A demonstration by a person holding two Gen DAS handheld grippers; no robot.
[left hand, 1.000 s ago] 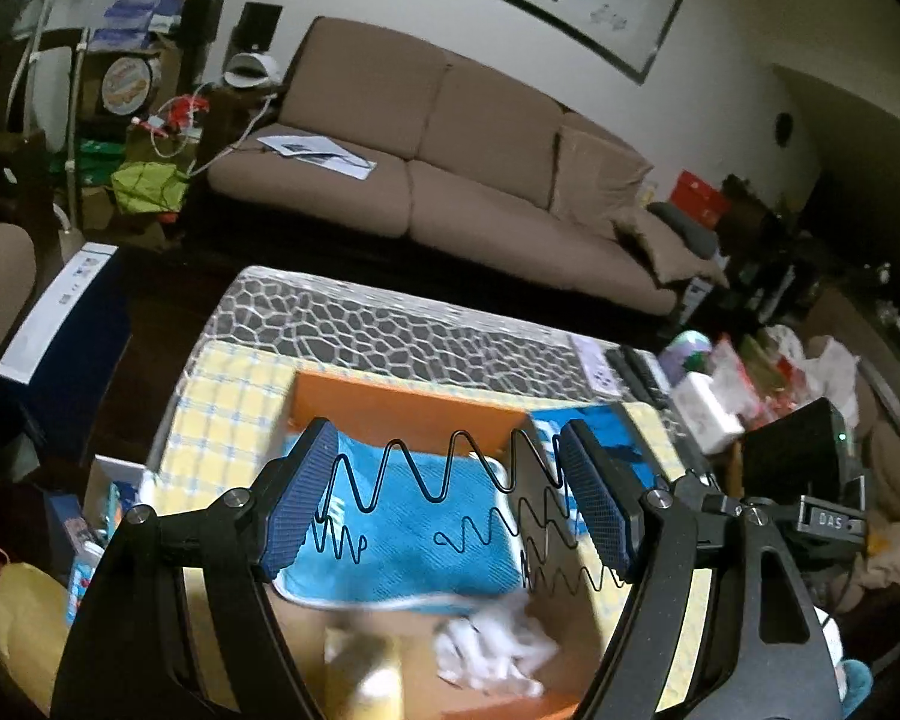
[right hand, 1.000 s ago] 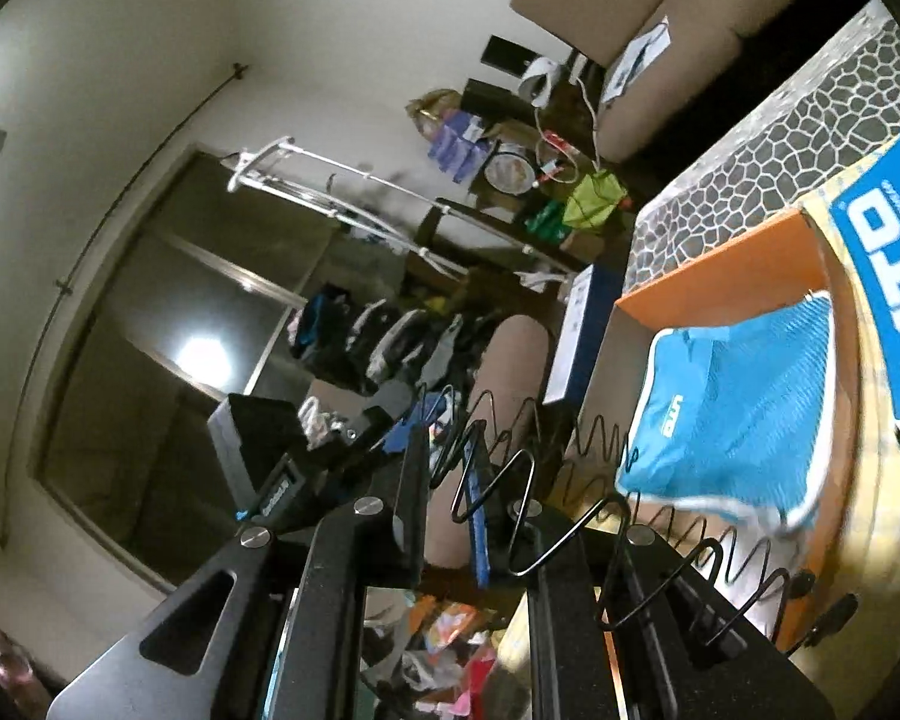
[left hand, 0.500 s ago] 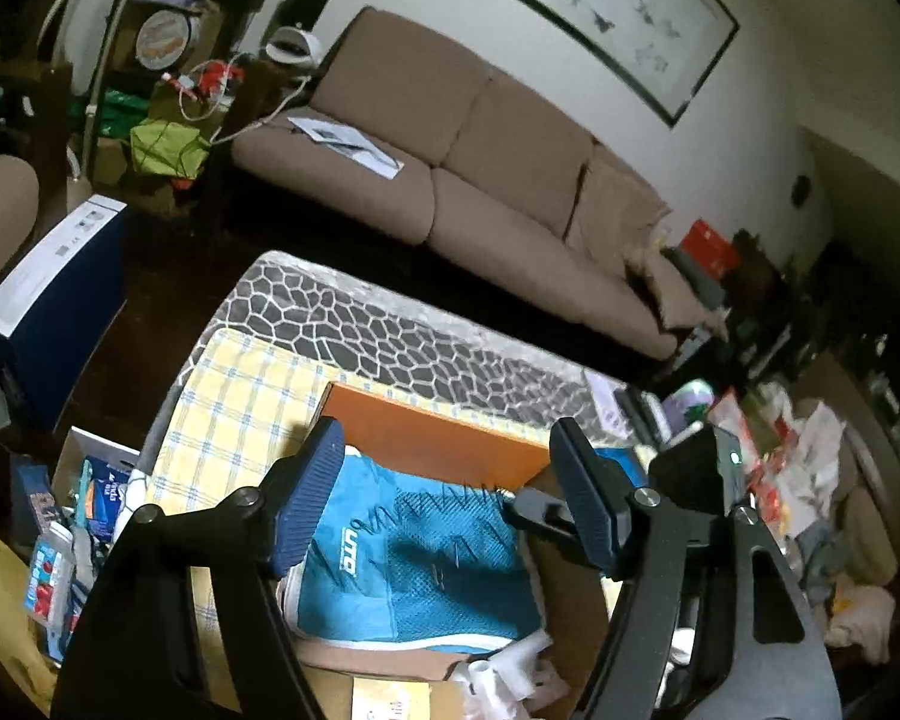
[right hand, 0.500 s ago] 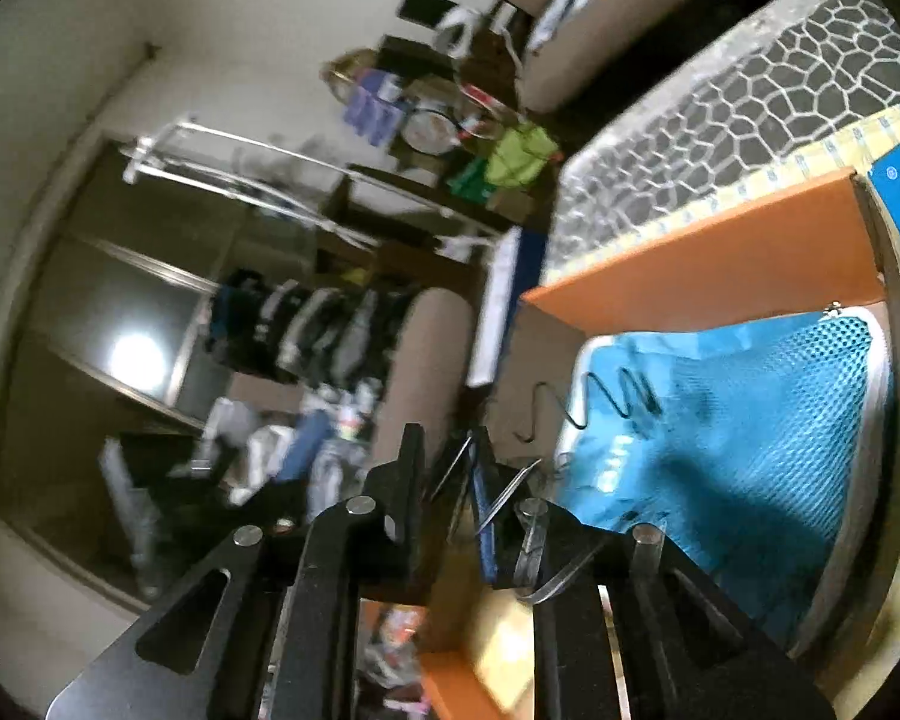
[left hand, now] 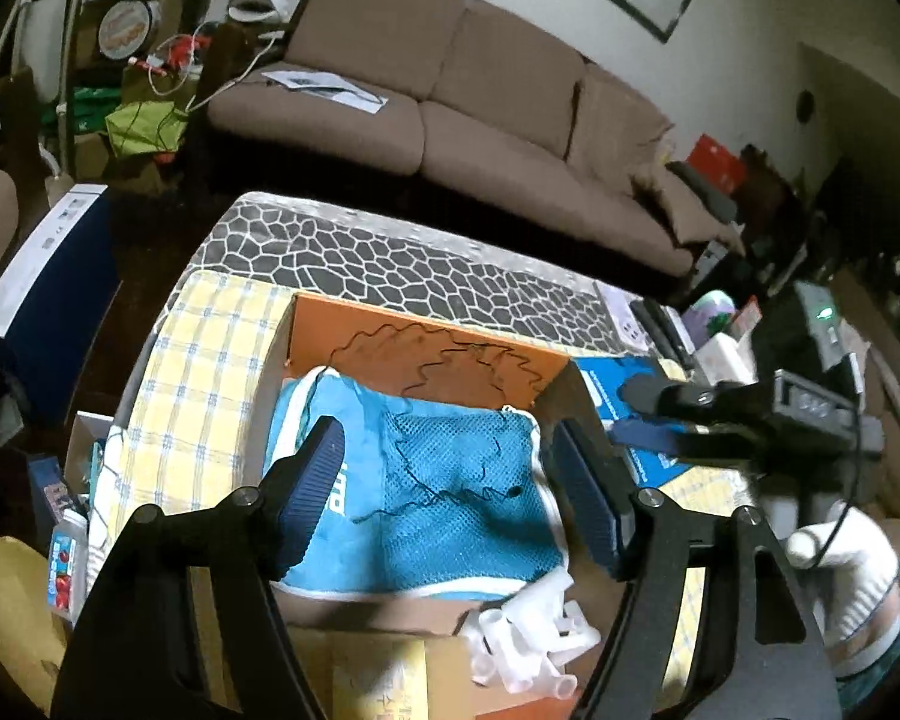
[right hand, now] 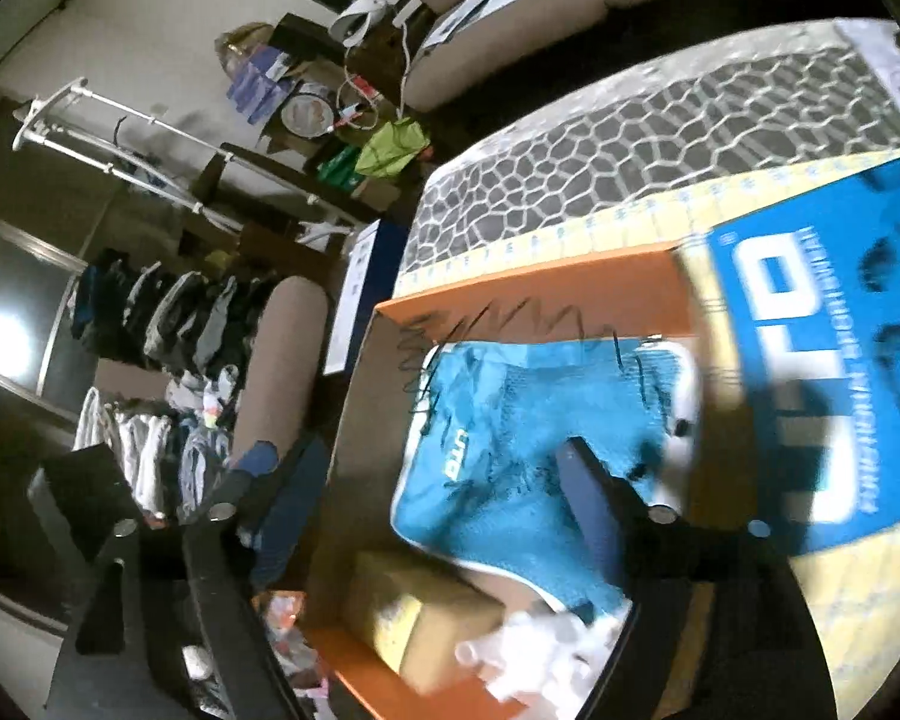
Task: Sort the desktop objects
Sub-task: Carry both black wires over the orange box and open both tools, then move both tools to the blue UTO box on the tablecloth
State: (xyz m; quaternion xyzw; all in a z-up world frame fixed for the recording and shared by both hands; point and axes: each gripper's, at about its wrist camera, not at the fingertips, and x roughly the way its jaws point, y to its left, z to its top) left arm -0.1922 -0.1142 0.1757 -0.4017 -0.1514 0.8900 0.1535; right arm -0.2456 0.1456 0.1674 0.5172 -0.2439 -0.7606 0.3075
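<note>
An orange box [left hand: 426, 342] stands open on the table and holds a blue mesh bag [left hand: 450, 498], a black zigzag wire [left hand: 444, 360], white plastic pieces [left hand: 528, 642] and a brown carton [left hand: 384, 672]. The wire lies loose along the far wall of the box and over the bag. My left gripper [left hand: 456, 492] is open and empty above the bag. My right gripper [right hand: 438, 480] is open and empty over the box [right hand: 540, 282]; it also shows at the right of the left wrist view [left hand: 744, 420]. The wire [right hand: 486, 324] and bag [right hand: 510, 456] show in the right wrist view.
The blue box lid [right hand: 822, 360] lies right of the box on a yellow checked cloth [left hand: 204, 372]. A honeycomb-pattern mat [left hand: 414, 276] covers the table's far part. A brown sofa [left hand: 450, 96] stands behind. Clutter sits at the table's right [left hand: 720, 330] and left [left hand: 66, 552] edges.
The right gripper held the zigzag wire a second ago; it has opened and the wire now lies in the box. The right gripper has drawn back to the right.
</note>
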